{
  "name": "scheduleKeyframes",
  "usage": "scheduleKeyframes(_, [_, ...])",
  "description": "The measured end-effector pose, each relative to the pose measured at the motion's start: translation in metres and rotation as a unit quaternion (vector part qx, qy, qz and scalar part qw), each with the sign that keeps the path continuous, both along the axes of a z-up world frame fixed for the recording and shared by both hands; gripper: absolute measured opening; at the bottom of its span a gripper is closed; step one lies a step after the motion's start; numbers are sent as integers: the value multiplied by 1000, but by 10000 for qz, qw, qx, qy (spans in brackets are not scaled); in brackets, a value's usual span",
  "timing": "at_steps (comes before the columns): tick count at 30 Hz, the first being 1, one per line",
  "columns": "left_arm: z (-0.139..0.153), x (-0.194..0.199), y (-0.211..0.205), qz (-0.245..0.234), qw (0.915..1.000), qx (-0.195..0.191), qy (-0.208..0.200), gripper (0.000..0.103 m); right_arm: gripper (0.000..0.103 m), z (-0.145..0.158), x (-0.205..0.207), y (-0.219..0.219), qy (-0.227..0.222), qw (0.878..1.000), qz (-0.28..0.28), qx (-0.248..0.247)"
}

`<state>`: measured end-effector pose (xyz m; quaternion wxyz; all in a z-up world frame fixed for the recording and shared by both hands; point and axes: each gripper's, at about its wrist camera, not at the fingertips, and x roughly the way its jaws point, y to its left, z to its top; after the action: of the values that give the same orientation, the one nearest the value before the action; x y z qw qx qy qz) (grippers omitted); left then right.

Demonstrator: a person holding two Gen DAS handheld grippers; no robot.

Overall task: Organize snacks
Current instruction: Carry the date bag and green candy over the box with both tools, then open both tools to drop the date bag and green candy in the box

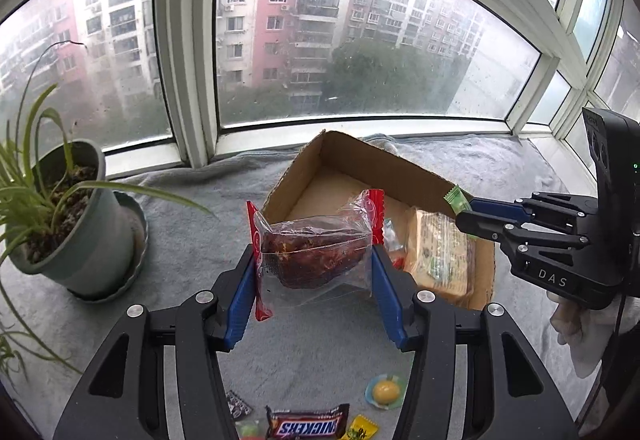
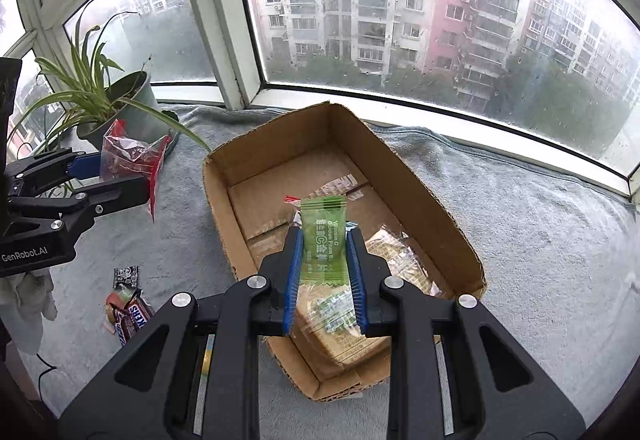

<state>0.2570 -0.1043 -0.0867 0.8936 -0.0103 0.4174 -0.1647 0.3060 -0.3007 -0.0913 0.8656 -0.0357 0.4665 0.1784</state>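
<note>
Tongs on your left (image 1: 314, 260) clamp a clear red-edged packet of dark dried fruit (image 1: 316, 248). Your right tongs (image 2: 325, 260) grip a green plum-candy sachet (image 2: 323, 240) above the open cardboard box (image 2: 440, 208).

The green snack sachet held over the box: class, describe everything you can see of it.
The small green plastic snack sachet is flat and narrow, with zigzag-cut ends, a darker striped band at its far end and white print including "Vitamin C". It stands lengthwise between the blue pads of the right gripper, which is shut on its long edges. It hangs above the open brown cardboard box, touching only the pads.
</note>
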Motion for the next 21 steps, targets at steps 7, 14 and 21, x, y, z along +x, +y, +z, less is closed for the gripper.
scheduleKeyframes(7, [-12,29,-16,-71,10000,6,40,53,23,-19,26,1,100,9999,-39,-20])
scheduleKeyframes(14, [-31,46,-23,-28,9998,-58,204,53,23,-41,40,5,244,9997,-62,-42])
scheduleKeyframes(21, [-43,54,-21,11,9993,-152,331,53,28,-48,45,8,261,9995,-94,-117])
